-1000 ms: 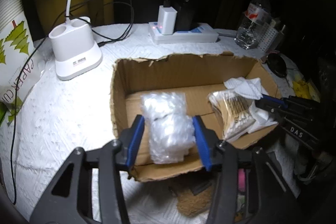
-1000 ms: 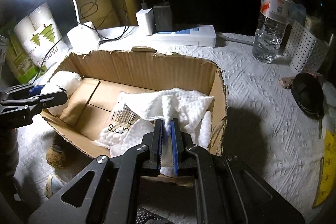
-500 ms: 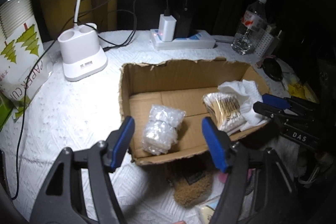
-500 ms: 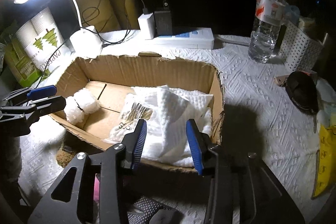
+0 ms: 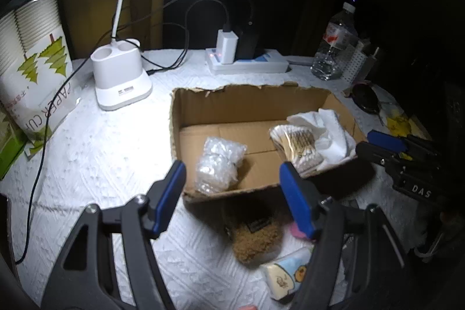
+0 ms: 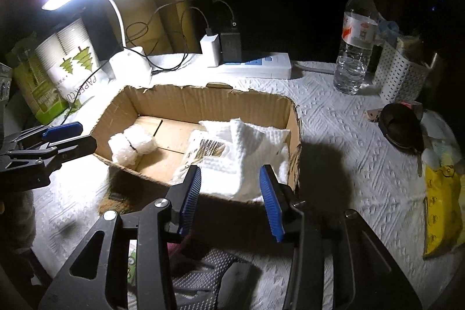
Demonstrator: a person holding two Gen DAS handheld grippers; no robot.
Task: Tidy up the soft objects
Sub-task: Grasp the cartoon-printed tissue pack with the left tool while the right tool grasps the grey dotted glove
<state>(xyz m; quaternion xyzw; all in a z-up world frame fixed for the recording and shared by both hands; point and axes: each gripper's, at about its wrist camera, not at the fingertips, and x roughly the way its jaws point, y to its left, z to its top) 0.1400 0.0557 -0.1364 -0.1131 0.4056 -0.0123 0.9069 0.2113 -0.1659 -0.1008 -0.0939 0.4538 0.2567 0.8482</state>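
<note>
Your cardboard box (image 5: 252,103) sits open-topped on the table. Inside: clear plastic bag (image 5: 218,164) lying at its left end, cotton swab packet (image 5: 299,143) right of middle, crumpled white cloth (image 6: 247,147) bunched at the right end, overlapping the packet.

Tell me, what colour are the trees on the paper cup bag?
Green, on a white paper cup bag; the right wrist view shows them best.

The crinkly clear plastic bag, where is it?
In the left wrist view, the crinkly clear plastic bag lies inside the brown cardboard box, at its left front end, apart from the packet of cotton swabs to its right.
</note>
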